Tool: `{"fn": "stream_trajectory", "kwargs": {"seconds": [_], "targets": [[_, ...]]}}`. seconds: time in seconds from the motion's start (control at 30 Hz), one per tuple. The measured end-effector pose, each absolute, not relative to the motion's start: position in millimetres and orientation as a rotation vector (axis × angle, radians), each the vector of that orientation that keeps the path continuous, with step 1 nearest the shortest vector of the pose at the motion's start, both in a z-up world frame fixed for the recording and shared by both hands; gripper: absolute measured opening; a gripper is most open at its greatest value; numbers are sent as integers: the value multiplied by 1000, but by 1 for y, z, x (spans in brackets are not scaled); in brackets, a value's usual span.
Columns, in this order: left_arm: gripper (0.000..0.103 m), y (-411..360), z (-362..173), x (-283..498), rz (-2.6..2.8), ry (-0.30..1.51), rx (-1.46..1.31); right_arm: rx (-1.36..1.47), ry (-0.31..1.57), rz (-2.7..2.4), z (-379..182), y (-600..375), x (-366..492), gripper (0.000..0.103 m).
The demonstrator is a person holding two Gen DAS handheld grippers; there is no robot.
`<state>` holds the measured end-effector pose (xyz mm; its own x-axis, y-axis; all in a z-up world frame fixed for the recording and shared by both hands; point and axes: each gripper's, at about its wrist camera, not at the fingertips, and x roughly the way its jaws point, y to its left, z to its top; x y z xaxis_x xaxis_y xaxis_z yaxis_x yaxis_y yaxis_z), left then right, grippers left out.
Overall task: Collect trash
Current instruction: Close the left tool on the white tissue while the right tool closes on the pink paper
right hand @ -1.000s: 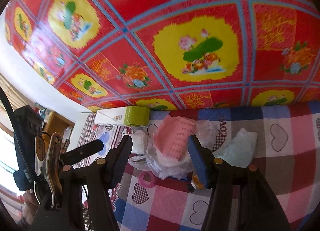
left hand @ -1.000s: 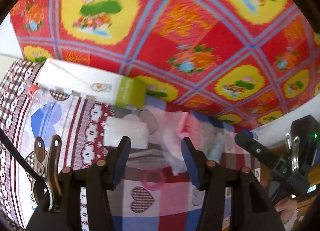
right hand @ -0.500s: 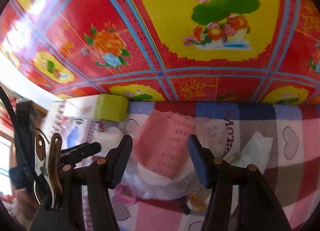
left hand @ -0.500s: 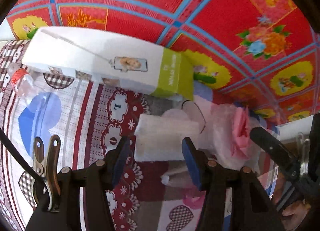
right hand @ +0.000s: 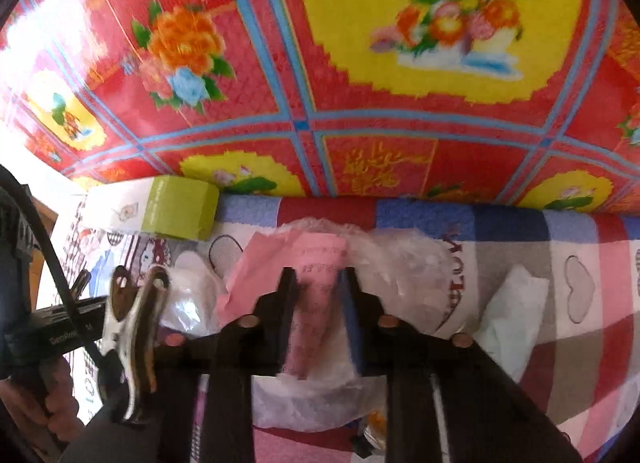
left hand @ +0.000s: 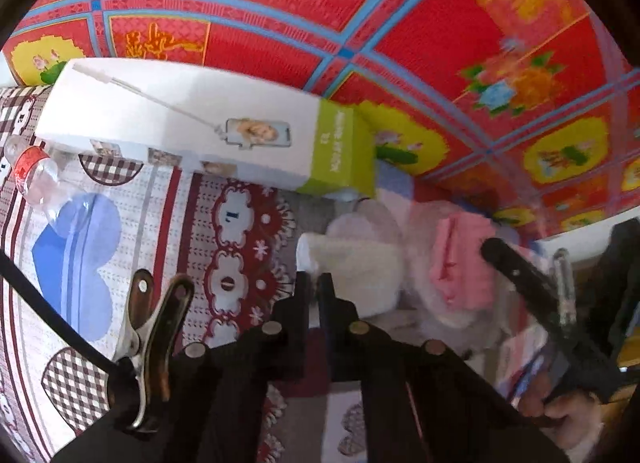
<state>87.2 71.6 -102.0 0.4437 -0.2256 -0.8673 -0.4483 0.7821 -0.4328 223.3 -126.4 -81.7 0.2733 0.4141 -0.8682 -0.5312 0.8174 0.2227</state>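
Observation:
A pile of trash lies on a patchwork bedspread (right hand: 568,347). In it are a white wad of tissue (left hand: 360,267), a pink printed paper (right hand: 320,263) and a clear plastic bag (right hand: 404,263). My left gripper (left hand: 314,283) is shut, its fingers pinching the left edge of the white tissue. My right gripper (right hand: 318,287) has its jaws closing. The pink paper is squeezed into a fold between its pads. In the left wrist view the pink paper (left hand: 460,263) sits to the right, with the right gripper's finger (left hand: 516,271) against it.
A long white box with a green end (left hand: 192,131) lies behind the pile against a red flowered cloth (right hand: 304,75). A plastic bottle with a red label (left hand: 32,175) lies far left. Another crumpled white tissue (right hand: 512,315) sits right of the pile. A hand (left hand: 568,419) grips the right tool.
Both grippers have dropped closer to the pile. The left jaws went from wide around the white tissue to shut on its edge. The right jaws narrowed onto the pink paper.

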Motion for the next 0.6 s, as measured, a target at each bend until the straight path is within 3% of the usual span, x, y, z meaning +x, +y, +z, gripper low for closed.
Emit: {"fn": "stream_trajectory", "kwargs": {"seconds": [0.27, 0.6], "targets": [[3, 78, -70, 69, 82, 1026, -724, -71, 1044, 636, -50, -143, 213, 11], [3, 57, -29, 66, 8, 947, -715, -14, 998, 621, -25, -166, 191, 10]]}}
